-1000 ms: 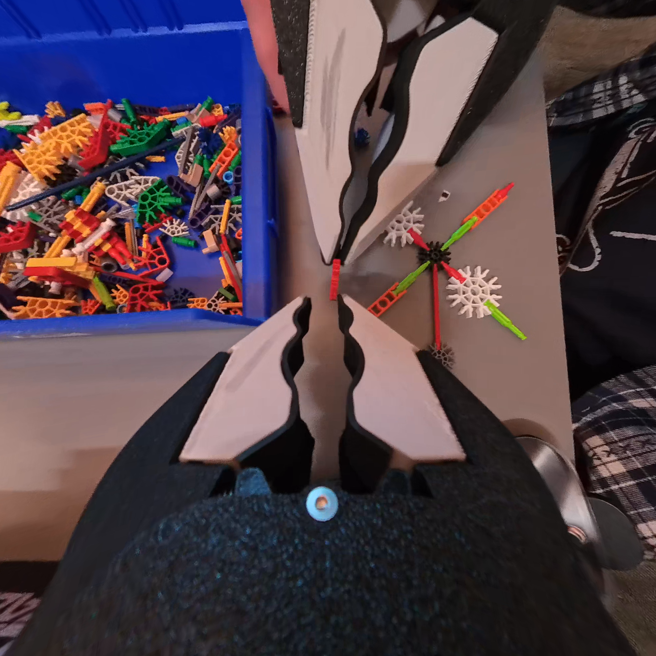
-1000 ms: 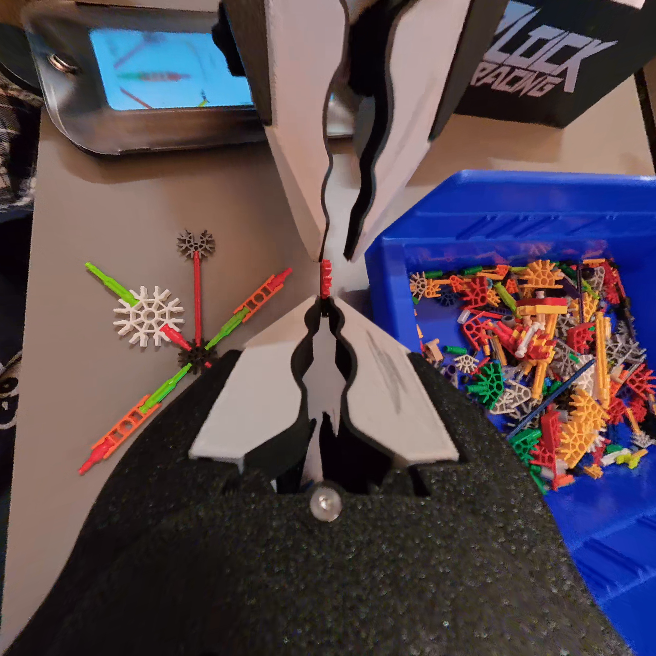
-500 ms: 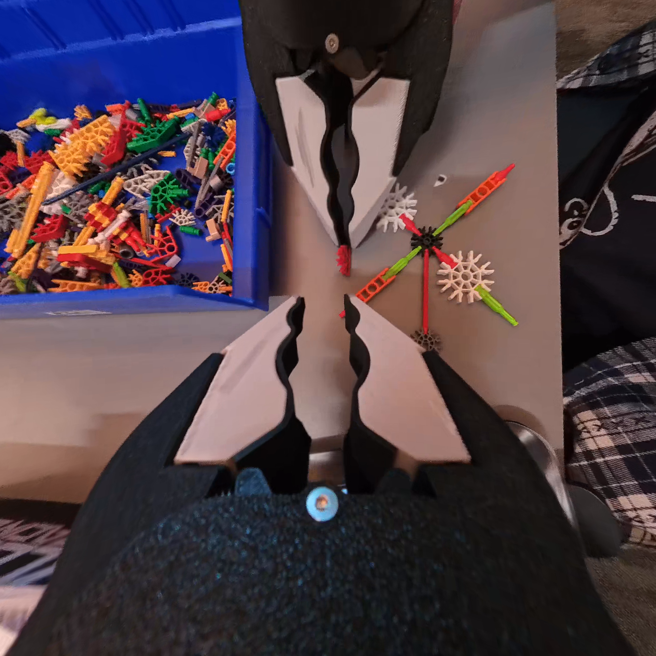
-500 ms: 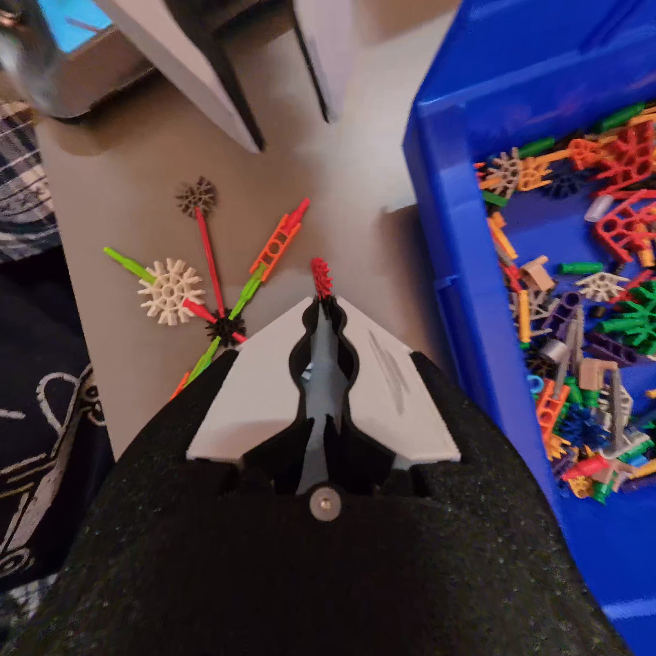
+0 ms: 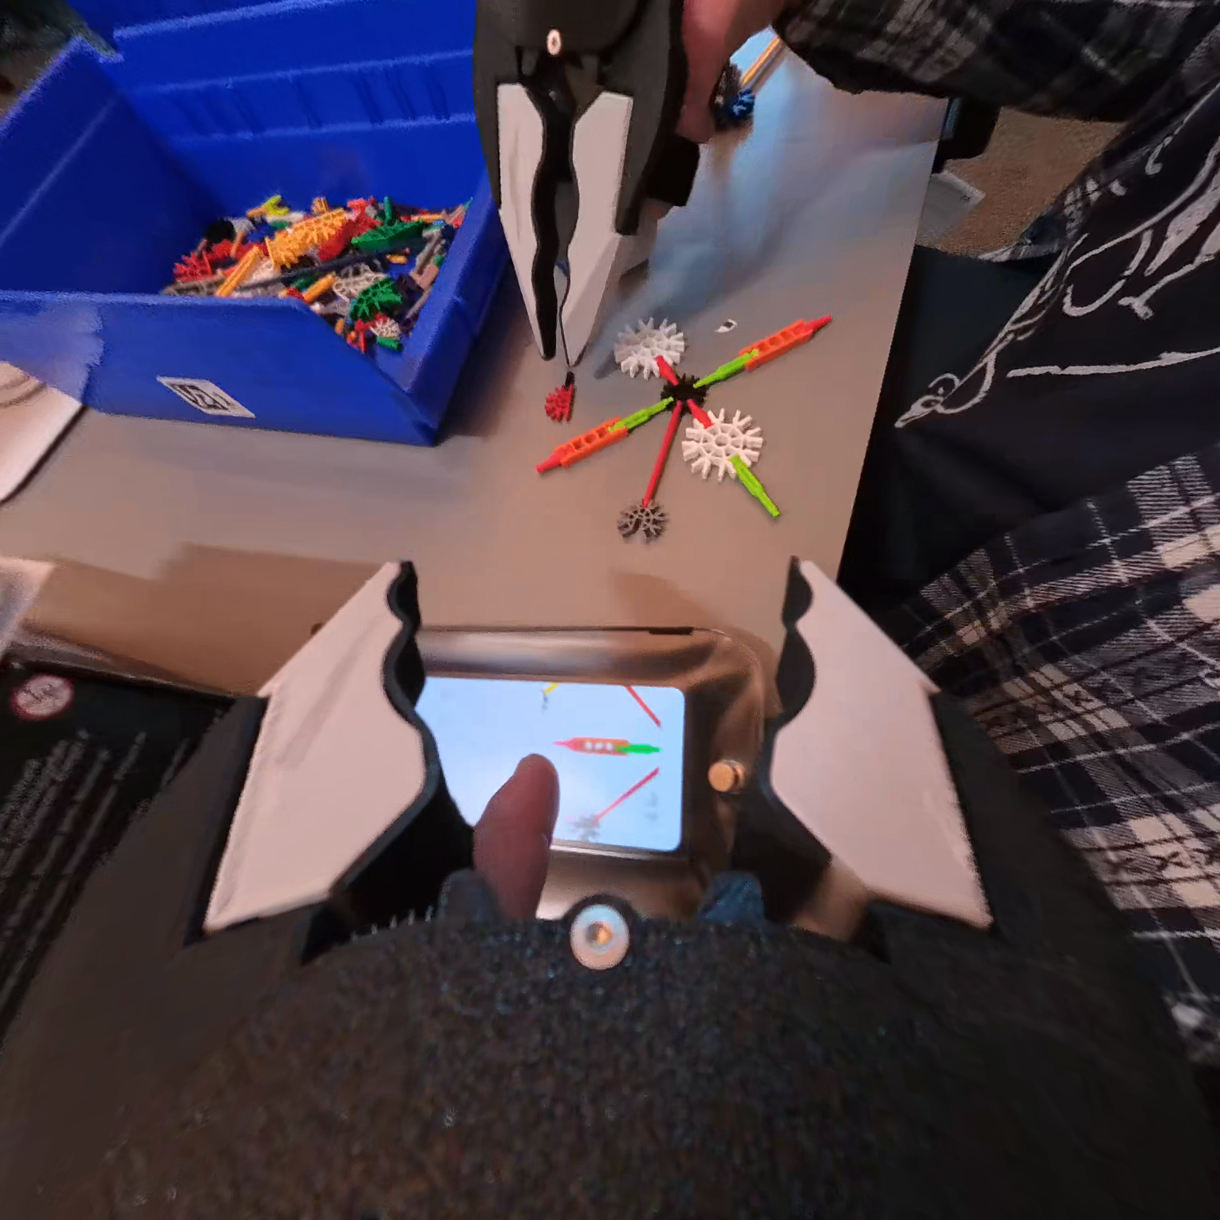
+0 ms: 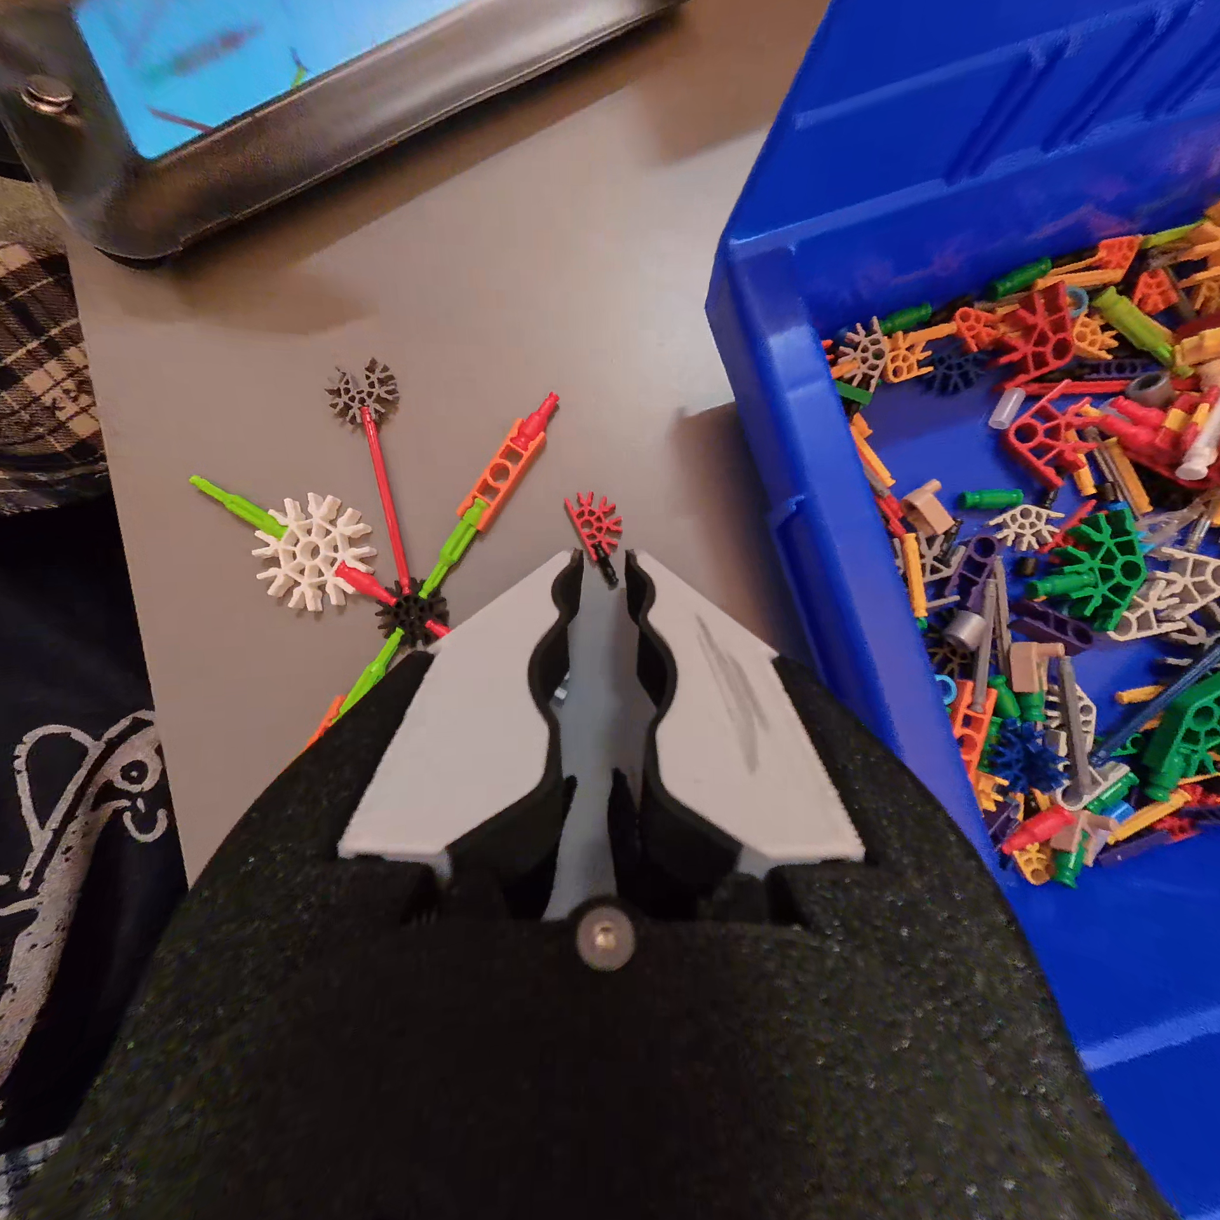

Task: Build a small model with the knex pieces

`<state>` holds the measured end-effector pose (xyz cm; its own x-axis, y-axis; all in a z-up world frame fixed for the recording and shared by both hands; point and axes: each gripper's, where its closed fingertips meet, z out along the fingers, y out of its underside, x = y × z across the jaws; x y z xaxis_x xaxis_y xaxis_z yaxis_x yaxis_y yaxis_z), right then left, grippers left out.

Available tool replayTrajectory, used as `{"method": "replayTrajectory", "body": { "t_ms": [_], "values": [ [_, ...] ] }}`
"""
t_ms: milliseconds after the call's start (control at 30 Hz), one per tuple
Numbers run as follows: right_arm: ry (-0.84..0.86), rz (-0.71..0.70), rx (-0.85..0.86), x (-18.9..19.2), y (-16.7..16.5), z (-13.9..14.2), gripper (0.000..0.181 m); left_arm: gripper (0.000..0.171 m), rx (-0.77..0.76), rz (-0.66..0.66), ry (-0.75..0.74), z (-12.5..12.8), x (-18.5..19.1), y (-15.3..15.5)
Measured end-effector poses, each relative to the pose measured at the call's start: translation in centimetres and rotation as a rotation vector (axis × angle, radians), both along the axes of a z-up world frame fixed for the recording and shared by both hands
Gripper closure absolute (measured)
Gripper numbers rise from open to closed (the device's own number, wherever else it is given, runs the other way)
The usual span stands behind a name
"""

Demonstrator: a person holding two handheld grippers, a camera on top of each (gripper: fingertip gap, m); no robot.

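Sitting at the far left of the left wrist view, a blue bin [image 5: 264, 370] holds a heap of mixed plastic construction pieces [image 5: 323, 264]. Just right of the bin's near corner, a small red connector [image 5: 560, 401] with a short black rod stuck in it lies flat on the grey table [image 5: 330, 502]. The right gripper [image 5: 561, 353] points down right above it, jaws parted by a narrow gap and gripping nothing; in the right wrist view the red connector [image 6: 594, 521] lies just beyond the right gripper [image 6: 602, 561], the black rod's end between the tips. Further right lies a flat assembly: a black hub [image 5: 683, 391] with red, green and orange rods fanning out, two white snowflake connectors [image 5: 721, 443] and a grey connector [image 5: 642, 521] at one rod's end. Nearest the camera, the left gripper [image 5: 597, 594] stands wide open and empty over a lit phone [image 5: 561, 759] in a silvery holder, where a finger [image 5: 521, 812] touches the screen.
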<state>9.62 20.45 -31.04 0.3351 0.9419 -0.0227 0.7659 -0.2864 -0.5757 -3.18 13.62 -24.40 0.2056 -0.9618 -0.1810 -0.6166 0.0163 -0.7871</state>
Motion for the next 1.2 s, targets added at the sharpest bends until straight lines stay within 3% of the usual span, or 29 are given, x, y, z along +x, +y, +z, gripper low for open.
{"method": "replayTrajectory", "body": {
  "t_ms": [100, 233, 300, 433, 500, 600, 700, 833, 1200],
  "values": [
    [0.0, -0.002, 0.005, -0.2, 0.1, -0.1, 0.169, 0.034, -0.033, 0.05, 0.014, -1.8, 0.0, -0.3],
    [0.001, -0.006, 0.013, -0.3, 0.1, 0.1, 0.169, 0.017, -0.09, 0.077, 0.124, -5.7, -0.3, -0.3],
    [0.003, -0.007, 0.021, -0.2, 0.1, 0.4, 0.169, 0.016, -0.064, 0.073, 0.116, -5.4, -0.1, -0.2],
    [0.005, -0.01, 0.037, 0.1, 0.2, 1.0, 0.17, 0.022, -0.002, 0.088, -0.009, -1.7, -0.1, 0.6],
    [0.008, -0.008, 0.04, 0.2, 0.2, 1.2, 0.17, 0.022, 0.004, 0.091, -0.01, -1.2, -0.3, 0.7],
    [0.011, -0.008, 0.049, 0.1, 0.3, 1.4, 0.17, 0.021, -0.016, 0.088, 0.056, -3.2, -0.5, 0.8],
    [0.008, -0.007, 0.051, 0.1, 0.2, 1.4, 0.169, 0.015, -0.104, 0.108, 0.172, -6.8, -1.3, 0.8],
    [0.012, -0.009, 0.056, 0.2, 0.2, 1.5, 0.17, 0.021, -0.062, 0.102, 0.006, -3.1, -0.4, 1.1],
    [0.033, -0.013, 0.061, 0.5, 0.3, 1.9, 0.167, 0.019, 0.003, 0.144, -0.053, -0.8, -1.4, 2.9]
  ]
}}
